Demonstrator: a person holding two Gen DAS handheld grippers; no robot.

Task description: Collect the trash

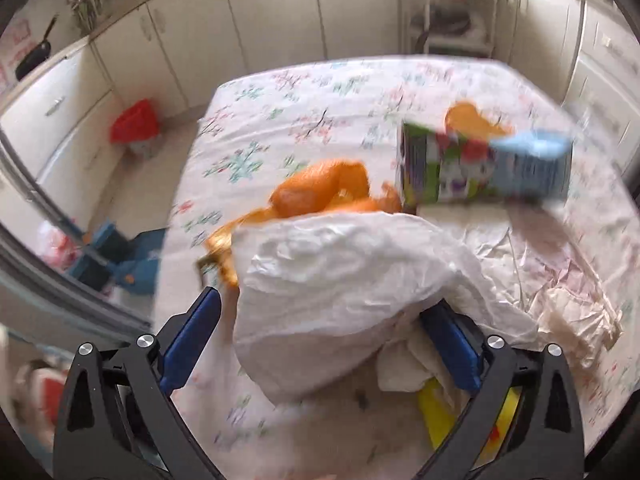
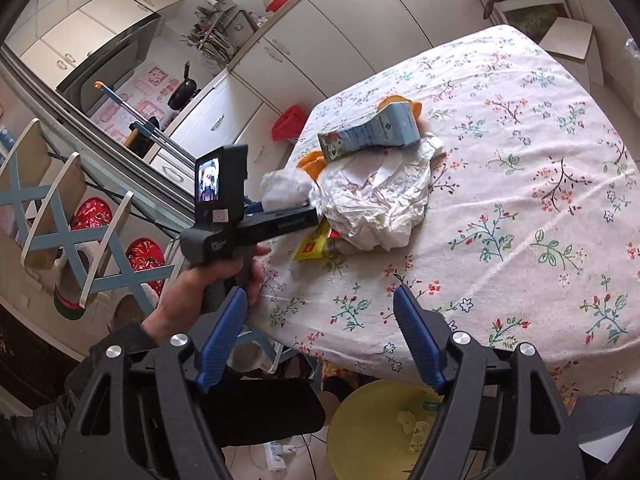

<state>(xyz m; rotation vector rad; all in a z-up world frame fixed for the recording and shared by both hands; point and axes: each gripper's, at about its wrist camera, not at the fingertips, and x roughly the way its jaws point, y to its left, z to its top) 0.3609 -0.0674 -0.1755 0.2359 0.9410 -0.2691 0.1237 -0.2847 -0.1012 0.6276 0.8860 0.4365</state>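
Note:
A pile of trash lies on the floral tablecloth (image 2: 520,220). It holds a blue and green drink carton (image 2: 372,132), orange peels (image 2: 314,162), a crumpled white sheet (image 2: 372,200) and a yellow wrapper (image 2: 312,246). A person's hand holds my left gripper (image 2: 306,210) at the pile's left edge. In the left wrist view, my left gripper (image 1: 326,344) stands wide open around a white wad (image 1: 340,288), with a gap at the left pad. The carton (image 1: 480,164) and peel (image 1: 320,196) lie beyond it. My right gripper (image 2: 320,336) is open and empty over the table's near edge.
A yellow bin (image 2: 372,420) with some scraps stands on the floor under the table's near edge. A red bag (image 2: 288,120) sits by the cabinets beyond the table. Blue folding racks (image 2: 80,240) and slippers stand at the left.

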